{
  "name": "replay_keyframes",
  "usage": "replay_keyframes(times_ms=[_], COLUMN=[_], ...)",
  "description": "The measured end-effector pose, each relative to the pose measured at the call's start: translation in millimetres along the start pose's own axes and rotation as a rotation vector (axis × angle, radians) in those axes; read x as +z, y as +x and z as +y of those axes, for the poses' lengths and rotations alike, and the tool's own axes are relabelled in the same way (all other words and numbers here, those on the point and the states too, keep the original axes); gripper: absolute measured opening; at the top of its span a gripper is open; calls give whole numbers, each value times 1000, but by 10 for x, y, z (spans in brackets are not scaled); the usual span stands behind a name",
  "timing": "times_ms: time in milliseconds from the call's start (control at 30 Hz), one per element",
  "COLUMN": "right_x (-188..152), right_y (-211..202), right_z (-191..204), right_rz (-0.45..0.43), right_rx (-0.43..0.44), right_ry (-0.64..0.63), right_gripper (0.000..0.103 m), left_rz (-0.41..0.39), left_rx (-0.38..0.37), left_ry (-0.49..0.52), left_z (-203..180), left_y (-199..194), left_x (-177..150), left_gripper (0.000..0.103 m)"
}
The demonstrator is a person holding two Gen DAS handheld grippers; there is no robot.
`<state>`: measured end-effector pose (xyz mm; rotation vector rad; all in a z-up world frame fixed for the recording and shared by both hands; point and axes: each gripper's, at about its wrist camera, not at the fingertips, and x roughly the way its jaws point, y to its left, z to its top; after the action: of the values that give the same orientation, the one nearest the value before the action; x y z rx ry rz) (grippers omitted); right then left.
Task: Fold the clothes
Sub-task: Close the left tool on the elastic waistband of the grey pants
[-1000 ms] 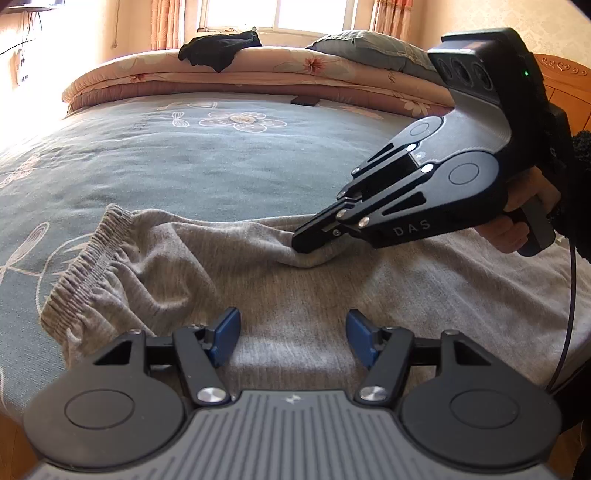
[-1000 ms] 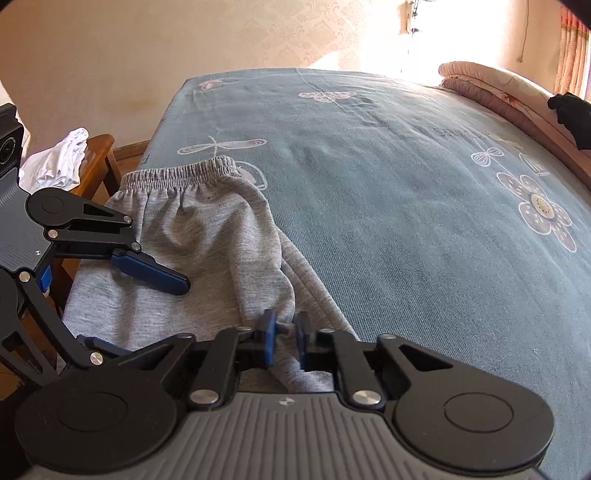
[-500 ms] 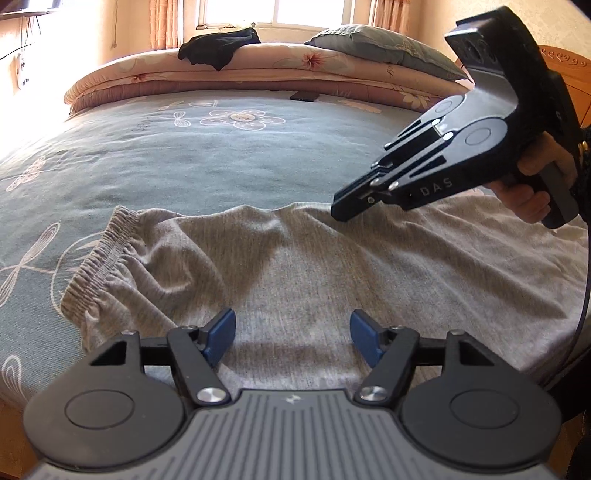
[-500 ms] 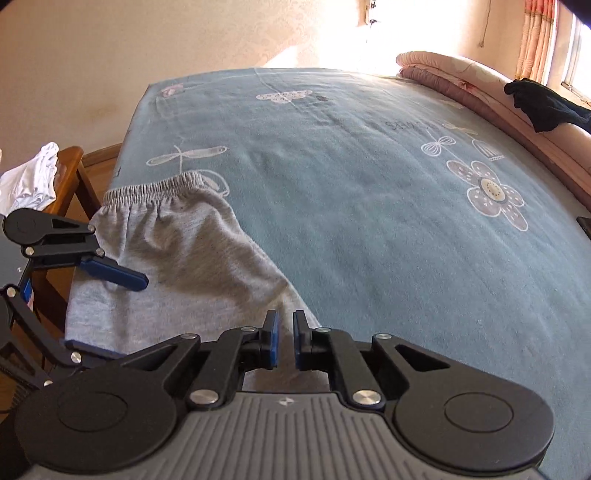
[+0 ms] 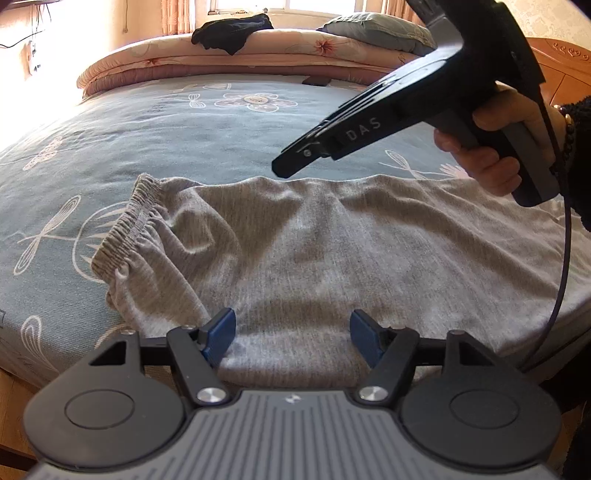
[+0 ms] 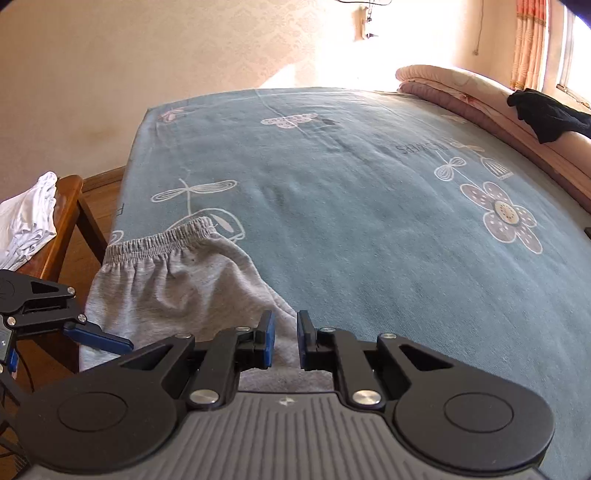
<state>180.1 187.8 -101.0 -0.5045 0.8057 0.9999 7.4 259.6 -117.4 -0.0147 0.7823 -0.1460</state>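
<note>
Blue bedsheet (image 5: 155, 140) carries my grey trousers (image 5: 332, 258), spread along its near edge. My left gripper (image 5: 293, 334) gapes wide; my right gripper (image 6: 283, 339), slightly parted, holds nothing. Loose cloth could bunch or slide floorward.

Strong daylight comes from the window (image 5: 251, 3) at the far end, blowing out the far left wall (image 6: 388, 55) to white glare. The bed (image 5: 184, 122) is evenly bright; soft shadows fall under the left tongs (image 5: 291, 332) onto the grey trousers (image 5: 314, 251). Fisheye bending curves the bed's edges; corners vignette dark. Focus is sharp.
</note>
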Motion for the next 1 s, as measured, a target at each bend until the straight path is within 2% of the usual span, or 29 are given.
replay_keyframes(times_ms=[167,267,367,467,567,700,800,900,933,1000], right_x=[193,297,284,168,7,-174,-274,-341,-356,-368], right_y=[151,132,-113,-362,-580,-789,-845,-867,-871,-895], right_z=[86,30,117,189,232,417,733,983,1031,1074], right_rz=[-13,-23,-58,-47,-39,-47,-48,-47,-48,-49], right_rx=[36,38,18,-8,9,85,112,114,119,122], right_ry=[26,119,56,0,-9,-40,-147,-220,-232,-237], right_gripper=[17,18,22,28,28,28,35,36,36,36], left_rz=[2,-10,-55,-104,-154,-121,-90,-63,-70,-91], left_rx=[-46,-63,-40,46,135,242,266,271,270,268], left_ry=[-30,6,10,-79,-174,-366,-481,-532,-539,-551], left_z=[12,-38,-17,169,365,709,915,1006,1022,1049], left_y=[-69,-158,-296,-428,-559,-539,-438,-306,-299,-302], left_x=[-45,-62,-37,-9,19,-12,-86,-150,-168,-201], left_gripper=[70,70,70,71,71,69,66,64,58,55])
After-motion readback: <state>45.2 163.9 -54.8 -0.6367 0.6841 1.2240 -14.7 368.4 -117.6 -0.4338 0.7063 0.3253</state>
